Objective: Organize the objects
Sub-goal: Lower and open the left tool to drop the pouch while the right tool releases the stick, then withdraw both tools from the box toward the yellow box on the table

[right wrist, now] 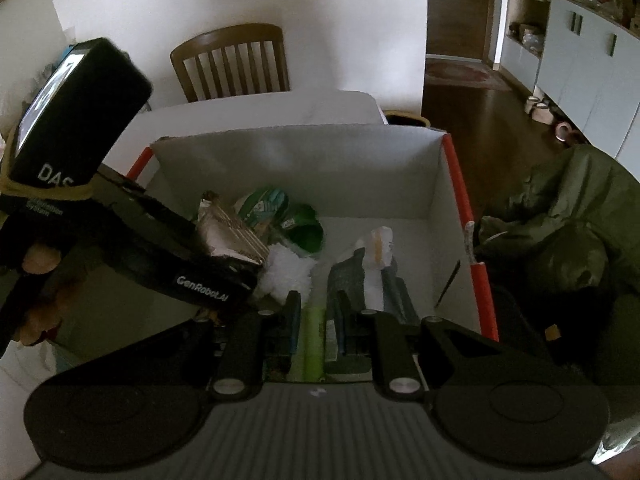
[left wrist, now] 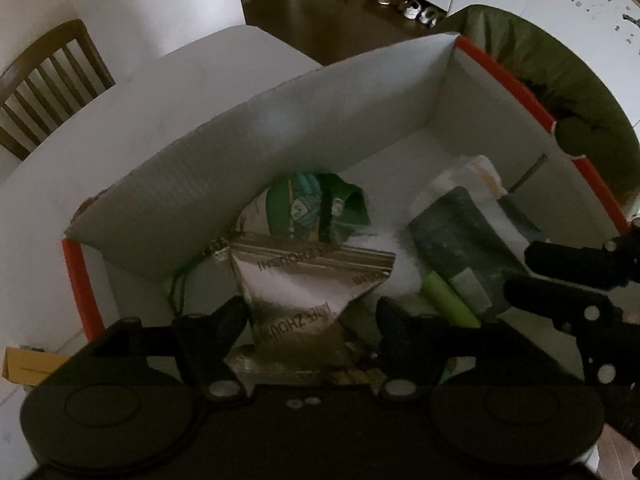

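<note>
A white cardboard box point(left wrist: 256, 152) with orange edges sits on the table; it also shows in the right wrist view point(right wrist: 296, 168). Inside lie a green patterned pouch point(left wrist: 308, 208), a white fluffy thing point(right wrist: 286, 268), a grey cloth item point(left wrist: 460, 240) and a lime green stick point(left wrist: 450, 302). My left gripper point(left wrist: 310, 320) is open inside the box, its fingers on either side of a silver foil packet point(left wrist: 308, 284). My right gripper point(right wrist: 316, 312) is open over the lime green stick point(right wrist: 312, 340) and grey cloth item point(right wrist: 348, 280).
A white table point(left wrist: 132, 116) carries the box. A wooden chair point(right wrist: 232, 64) stands behind it. A dark green jacket point(right wrist: 560, 220) lies right of the box. A yellow card point(left wrist: 28, 364) lies left of the box. Shoes point(left wrist: 400, 0) line the far floor.
</note>
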Tool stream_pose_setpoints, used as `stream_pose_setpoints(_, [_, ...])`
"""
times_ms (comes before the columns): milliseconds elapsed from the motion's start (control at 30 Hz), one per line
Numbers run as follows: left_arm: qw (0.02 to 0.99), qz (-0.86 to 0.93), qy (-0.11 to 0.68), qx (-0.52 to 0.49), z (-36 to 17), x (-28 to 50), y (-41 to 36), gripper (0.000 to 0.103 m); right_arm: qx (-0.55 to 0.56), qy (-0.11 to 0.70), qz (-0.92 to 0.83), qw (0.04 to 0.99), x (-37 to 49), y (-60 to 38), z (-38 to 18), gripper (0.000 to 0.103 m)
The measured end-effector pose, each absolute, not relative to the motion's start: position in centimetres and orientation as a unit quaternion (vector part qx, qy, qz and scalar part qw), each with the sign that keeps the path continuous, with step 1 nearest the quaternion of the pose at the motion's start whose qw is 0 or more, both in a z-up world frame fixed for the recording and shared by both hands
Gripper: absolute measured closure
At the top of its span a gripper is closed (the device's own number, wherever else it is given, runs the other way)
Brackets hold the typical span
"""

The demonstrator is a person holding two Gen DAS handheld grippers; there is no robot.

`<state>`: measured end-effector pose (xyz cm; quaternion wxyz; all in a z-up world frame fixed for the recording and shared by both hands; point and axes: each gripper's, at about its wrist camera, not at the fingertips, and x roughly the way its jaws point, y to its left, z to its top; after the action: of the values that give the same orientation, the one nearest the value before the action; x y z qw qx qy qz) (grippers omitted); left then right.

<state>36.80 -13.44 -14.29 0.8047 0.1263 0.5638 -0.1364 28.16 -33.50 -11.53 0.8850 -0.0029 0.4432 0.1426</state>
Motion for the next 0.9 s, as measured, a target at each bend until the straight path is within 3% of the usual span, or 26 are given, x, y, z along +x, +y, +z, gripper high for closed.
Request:
stream_pose_setpoints(800, [0.860, -0.185, 0.468, 0.087, -5.9, 30.2, -9.1, 0.021, 0.031, 0.396, 0.160, 0.904, 22.8, -32.3, -6.0, 0.086])
stream_pose_setpoints(900, [0.867, -0.184, 0.456, 0.082, -5.0, 29.1, -8.0, 0.016, 0.034, 0.389, 0.164, 0.906, 22.2, -31.6, -5.3, 0.082])
